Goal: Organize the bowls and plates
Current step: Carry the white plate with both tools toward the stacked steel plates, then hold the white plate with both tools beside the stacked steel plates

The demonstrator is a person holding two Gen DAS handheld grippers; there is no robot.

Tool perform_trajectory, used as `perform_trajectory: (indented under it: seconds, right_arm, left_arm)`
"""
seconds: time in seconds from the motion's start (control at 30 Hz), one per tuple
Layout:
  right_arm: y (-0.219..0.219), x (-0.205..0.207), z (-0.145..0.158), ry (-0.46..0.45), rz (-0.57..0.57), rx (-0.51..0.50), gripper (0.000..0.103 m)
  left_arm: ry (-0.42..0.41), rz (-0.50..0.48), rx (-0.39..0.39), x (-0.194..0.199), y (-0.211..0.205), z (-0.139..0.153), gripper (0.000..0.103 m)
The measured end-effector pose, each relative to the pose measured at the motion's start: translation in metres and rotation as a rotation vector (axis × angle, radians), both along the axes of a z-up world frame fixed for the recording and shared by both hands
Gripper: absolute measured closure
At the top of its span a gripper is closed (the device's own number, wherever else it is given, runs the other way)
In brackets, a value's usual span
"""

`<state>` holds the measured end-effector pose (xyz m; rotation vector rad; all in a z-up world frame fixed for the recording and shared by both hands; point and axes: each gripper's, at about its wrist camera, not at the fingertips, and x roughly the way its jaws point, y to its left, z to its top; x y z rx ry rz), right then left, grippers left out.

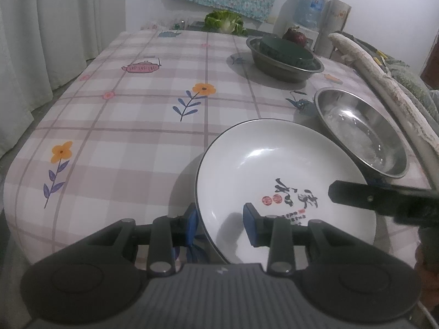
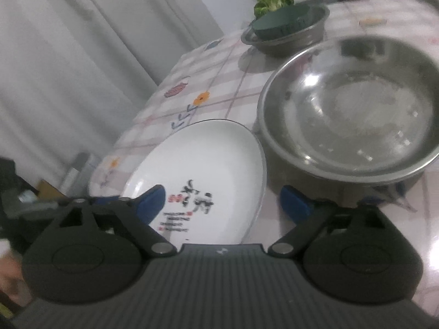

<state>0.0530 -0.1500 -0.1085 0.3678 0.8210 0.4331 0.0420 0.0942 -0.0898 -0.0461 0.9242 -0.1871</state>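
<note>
A white plate (image 1: 263,170) with black calligraphy sits tilted at the table's near right. My left gripper (image 1: 223,219) straddles its near rim, one blue pad outside, one inside, with a gap still showing. My right gripper (image 2: 225,203) is open, its pads on either side of the plate's (image 2: 208,159) right edge; its finger (image 1: 356,194) shows in the left wrist view. An empty steel bowl (image 1: 362,134) stands just right of the plate, also in the right wrist view (image 2: 354,109). Farther back a steel bowl (image 1: 285,63) holds a dark green bowl (image 1: 286,48).
The table has a checked cloth (image 1: 137,109) with flower prints. A cabbage (image 1: 225,22), a water jug (image 1: 310,5) and a dark red vegetable (image 1: 295,37) stand at the far end. A chair back (image 1: 384,82) runs along the right edge. Curtains (image 1: 41,27) hang left.
</note>
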Motion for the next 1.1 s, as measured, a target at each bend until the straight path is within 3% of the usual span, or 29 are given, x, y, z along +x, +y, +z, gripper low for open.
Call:
perform_trajectory:
  seconds: [0.13,0.2,0.27,0.37,1.1]
  right_arm:
    - [0.005,-0.003,0.001,-0.039,-0.004,-0.108,0.039]
    - [0.008,-0.003,0.001,-0.051,-0.006,-0.149,0.053]
    - [0.010,-0.002,0.001,-0.063,-0.003,-0.189,0.060]
    - [0.013,-0.004,0.000,-0.067,0.018,-0.202,0.073]
    - [0.020,-0.012,-0.003,-0.129,0.010,-0.253,0.071]
  left_arm:
    - [0.002,0.000,0.010,0.002,-0.003,-0.002,0.067]
    - [-0.003,0.005,0.017,0.002,-0.004,-0.002,0.067]
    - [-0.005,0.012,0.021,0.002,-0.004,-0.002,0.068]
    - [-0.004,0.015,0.026,0.000,-0.004,0.000,0.071]
    - [-0.034,0.005,0.045,0.001,-0.009,-0.004,0.066]
